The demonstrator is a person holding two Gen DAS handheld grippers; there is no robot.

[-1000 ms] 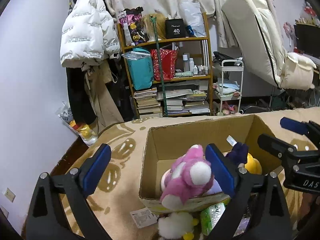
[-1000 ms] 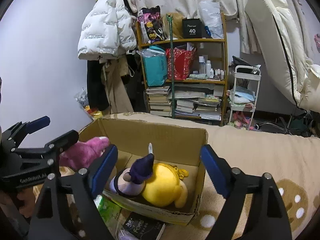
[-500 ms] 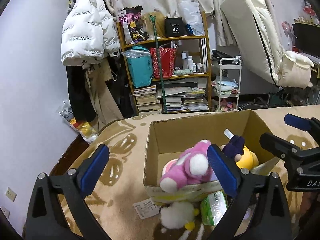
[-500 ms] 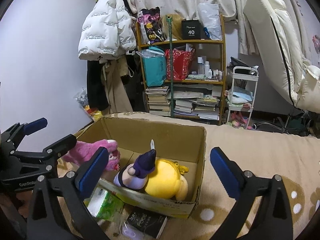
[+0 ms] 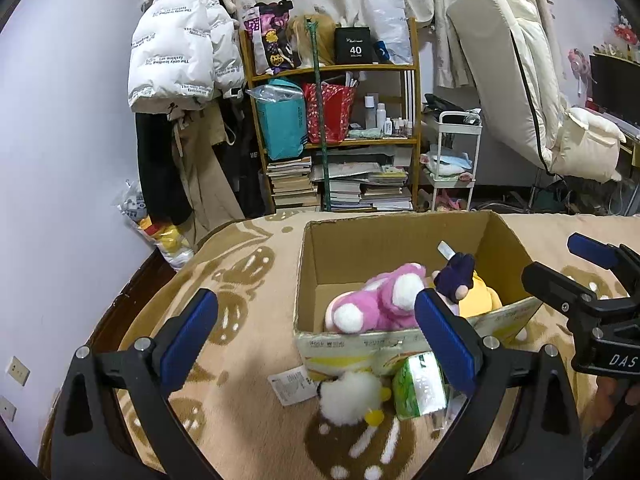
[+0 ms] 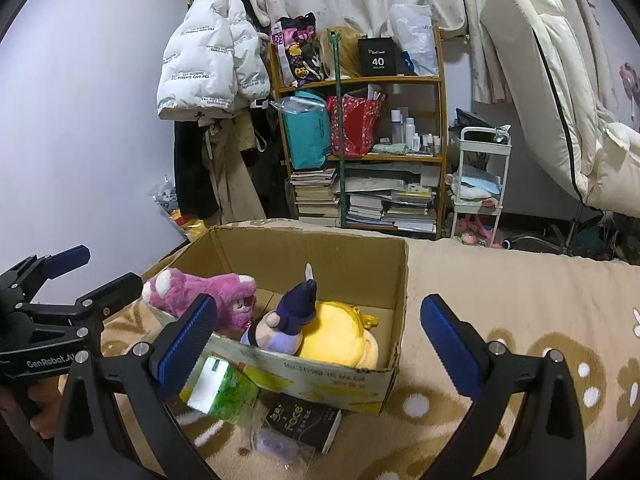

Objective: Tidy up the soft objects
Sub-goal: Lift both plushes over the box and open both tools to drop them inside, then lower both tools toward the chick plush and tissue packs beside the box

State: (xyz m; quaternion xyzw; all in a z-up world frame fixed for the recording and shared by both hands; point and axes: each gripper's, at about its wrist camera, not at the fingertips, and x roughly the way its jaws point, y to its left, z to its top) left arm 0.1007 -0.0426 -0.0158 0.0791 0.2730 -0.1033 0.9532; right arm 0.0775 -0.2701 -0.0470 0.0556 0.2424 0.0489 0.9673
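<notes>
Risks, judged from the present layout:
- White plush (image 5: 352,398), lower centre of the left view, lies on the blanket (image 5: 240,360) just in front of the box (image 5: 360,248), touching or nearly touching the green pack (image 5: 418,386). A grab here could catch the pack along with it.
- Paper tag (image 5: 292,384), left of the white plush, is loose and could be dragged along.
- Pink plush (image 5: 380,300), centre of the left view, rests inside the box against its near wall, partly draped on the rim in the right view; a knock could tip it back out.
- Near wall of the box looks bent; pressing on it could fold it further.

Fingers:
- Left gripper (image 5: 316,332): jaws wide apart, holding nothing, touching nothing; the white plush shows below the gap.
- Right gripper (image 6: 318,336): jaws wide apart, empty; the box front sits between them in the frame.

Contents, near to far:
- Green pack and black booklet (image 6: 304,420), lower centre, right view, outside the box.
- Purple-hat doll (image 6: 292,316) on yellow plush (image 6: 340,336), inside the box, centre.
- Shelf (image 5: 332,136), upper centre, far.
</notes>
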